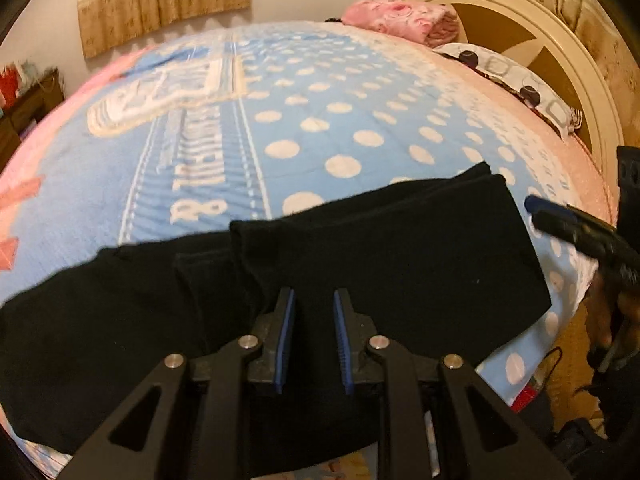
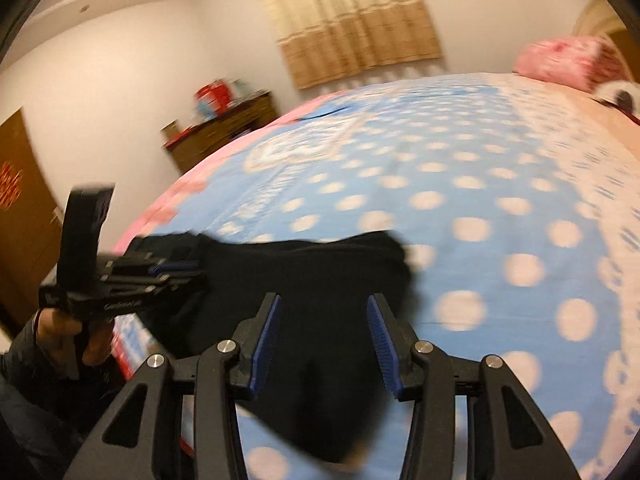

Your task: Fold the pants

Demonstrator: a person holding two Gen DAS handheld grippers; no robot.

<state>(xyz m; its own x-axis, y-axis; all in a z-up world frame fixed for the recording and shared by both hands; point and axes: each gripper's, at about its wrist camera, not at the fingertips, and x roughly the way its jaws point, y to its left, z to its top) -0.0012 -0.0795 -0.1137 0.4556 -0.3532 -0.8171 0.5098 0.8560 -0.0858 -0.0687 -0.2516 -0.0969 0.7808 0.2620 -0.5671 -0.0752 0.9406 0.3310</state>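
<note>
Black pants [image 1: 400, 248] lie folded across the near edge of a blue dotted blanket [image 1: 320, 120] on the bed. My left gripper [image 1: 314, 294] hovers low over their middle with its blue pads a narrow gap apart. Only black cloth shows in that gap, and I cannot tell whether it is pinched. In the right wrist view the left gripper [image 2: 198, 270] points at the pants' left end [image 2: 304, 272]. My right gripper [image 2: 324, 300] stands open above the pants' right part, with nothing pressed between its pads. It also shows at the right edge [image 1: 534, 210], just off the pants' right end.
A pink folded quilt [image 1: 400, 16] and a patterned pillow [image 1: 516, 80] lie by the cream headboard [image 1: 560, 52]. A dark wooden dresser [image 2: 224, 128] stands against the far wall beyond the bed's left side. The person's hand [image 2: 64, 332] holds the left gripper's handle beside the bed's edge.
</note>
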